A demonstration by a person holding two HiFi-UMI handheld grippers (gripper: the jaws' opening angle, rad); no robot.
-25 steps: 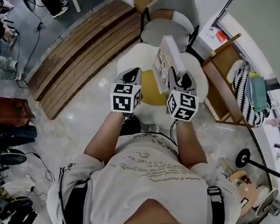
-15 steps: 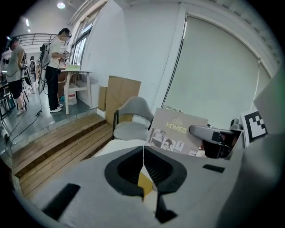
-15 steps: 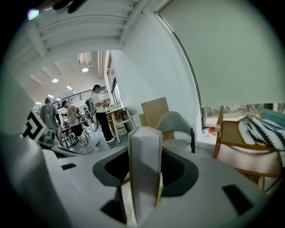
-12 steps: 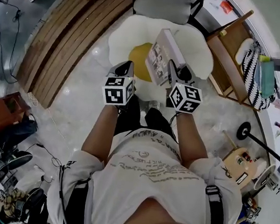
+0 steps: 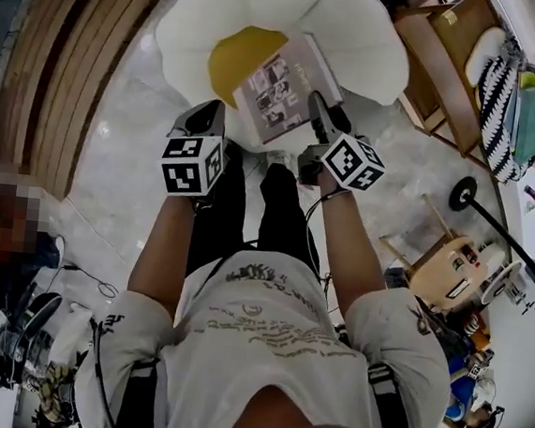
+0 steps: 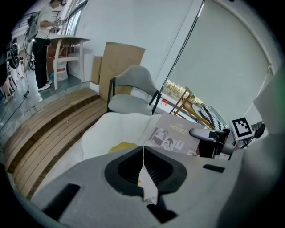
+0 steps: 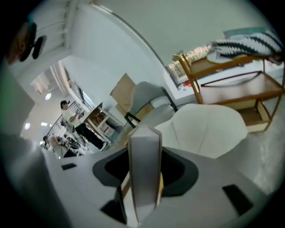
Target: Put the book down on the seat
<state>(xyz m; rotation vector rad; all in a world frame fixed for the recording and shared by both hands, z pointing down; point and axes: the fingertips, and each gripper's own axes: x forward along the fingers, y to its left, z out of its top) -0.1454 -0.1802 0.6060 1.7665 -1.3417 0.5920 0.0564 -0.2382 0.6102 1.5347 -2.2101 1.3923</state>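
Observation:
The book (image 5: 280,87), grey with photos on its cover, lies tilted over the front of the white seat (image 5: 360,38), partly covering its yellow centre (image 5: 231,50). My right gripper (image 5: 316,117) is shut on the book's near right edge. I cannot tell whether the book touches the cushion. In the right gripper view the book's edge (image 7: 143,173) stands between the jaws of that gripper (image 7: 143,133). My left gripper (image 5: 206,122) hangs left of the book, shut with nothing in it, and its jaws meet in a thin line in the left gripper view (image 6: 143,150). That view also shows the book (image 6: 176,139).
A grey chair (image 6: 131,95) stands behind the seat. A wooden shelf rack (image 7: 236,89) with a striped bag (image 5: 499,108) is to the right. Wooden decking (image 6: 44,129) runs along the left. The person's legs (image 5: 268,208) are just in front of the seat.
Both grippers have come down towards the seat. The book has tipped from nearly upright to a flatter lie over the yellow centre, still held by the right gripper.

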